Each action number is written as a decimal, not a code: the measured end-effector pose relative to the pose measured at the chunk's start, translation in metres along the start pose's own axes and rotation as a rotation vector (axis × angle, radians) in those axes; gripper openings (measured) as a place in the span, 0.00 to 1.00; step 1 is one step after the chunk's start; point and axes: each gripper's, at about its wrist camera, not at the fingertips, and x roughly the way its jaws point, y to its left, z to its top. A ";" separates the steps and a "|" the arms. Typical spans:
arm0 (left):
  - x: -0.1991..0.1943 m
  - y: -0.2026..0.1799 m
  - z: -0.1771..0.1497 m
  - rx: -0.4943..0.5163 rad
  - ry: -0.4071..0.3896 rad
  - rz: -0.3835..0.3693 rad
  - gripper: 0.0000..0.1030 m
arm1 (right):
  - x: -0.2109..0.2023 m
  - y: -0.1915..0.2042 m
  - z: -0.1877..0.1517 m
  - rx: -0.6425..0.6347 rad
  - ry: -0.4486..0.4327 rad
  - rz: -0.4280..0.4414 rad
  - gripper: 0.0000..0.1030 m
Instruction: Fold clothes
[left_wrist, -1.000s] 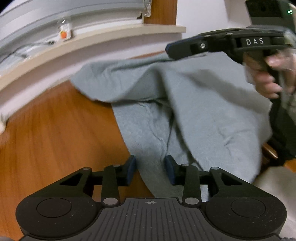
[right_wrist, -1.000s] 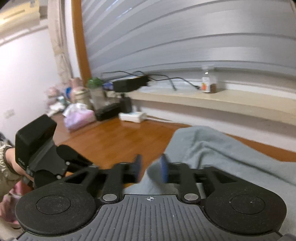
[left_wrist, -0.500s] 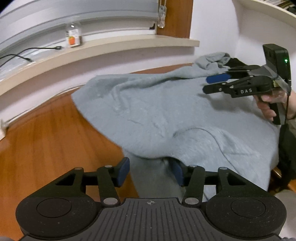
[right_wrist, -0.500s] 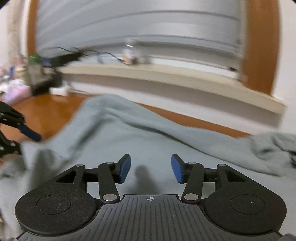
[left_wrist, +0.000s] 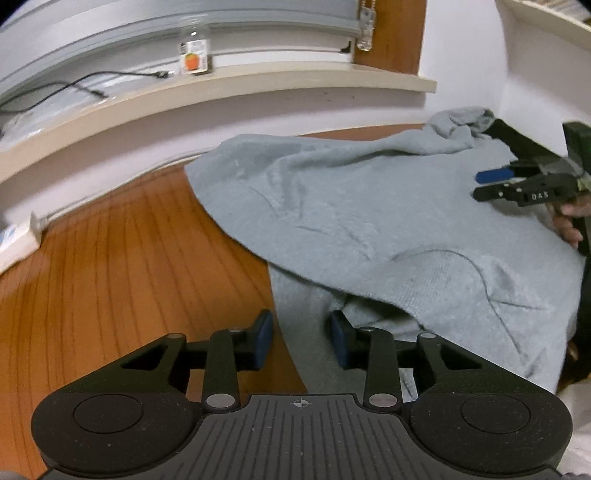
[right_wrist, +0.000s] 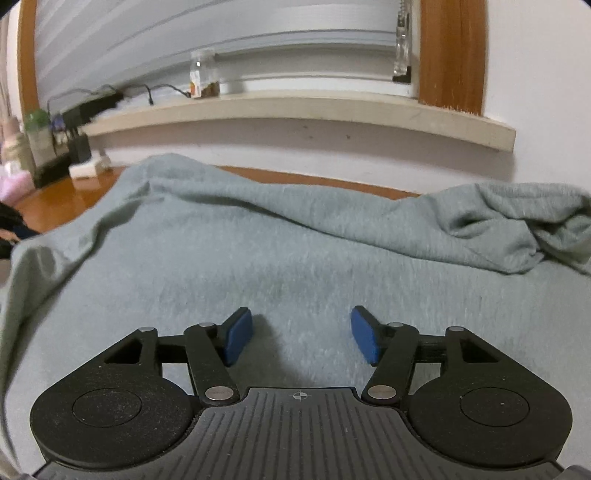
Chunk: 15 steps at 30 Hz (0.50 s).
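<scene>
A grey-green knitted sweater (left_wrist: 369, 206) lies folded over itself on the wooden surface (left_wrist: 129, 258), with one bunched sleeve (right_wrist: 517, 221) at the far right. My left gripper (left_wrist: 301, 338) sits at the sweater's near left edge. Its jaws are closing around the lower layer's edge, and the pads stand a little apart from the cloth. My right gripper (right_wrist: 301, 338) hovers low over the flat top layer (right_wrist: 295, 240). Its jaws are opening and nothing is between them. In the left wrist view the right gripper (left_wrist: 484, 184) is at the far right, held by a hand (left_wrist: 565, 225).
A beige ledge (left_wrist: 258, 77) runs along the white wall behind the sweater, bearing a small jar (left_wrist: 194, 50) and a black cable (left_wrist: 85, 83). A white power strip (left_wrist: 14, 240) lies at the left. Bottles and boxes (right_wrist: 40, 147) stand at the far left.
The lifted flap of the sweater has come down flat over the lower layer. My right gripper let go of it, sank to the right and spread its jaws. My left gripper's jaws widened, then narrowed.
</scene>
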 end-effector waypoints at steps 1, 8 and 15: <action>-0.002 -0.002 0.000 -0.002 -0.005 0.001 0.37 | 0.000 0.001 -0.001 -0.002 0.000 0.003 0.58; -0.012 0.007 0.017 -0.035 -0.108 0.025 0.55 | 0.001 0.002 0.000 -0.028 0.003 0.004 0.62; 0.016 0.053 0.057 -0.099 -0.169 0.056 0.66 | -0.002 -0.010 0.010 -0.044 -0.029 -0.020 0.63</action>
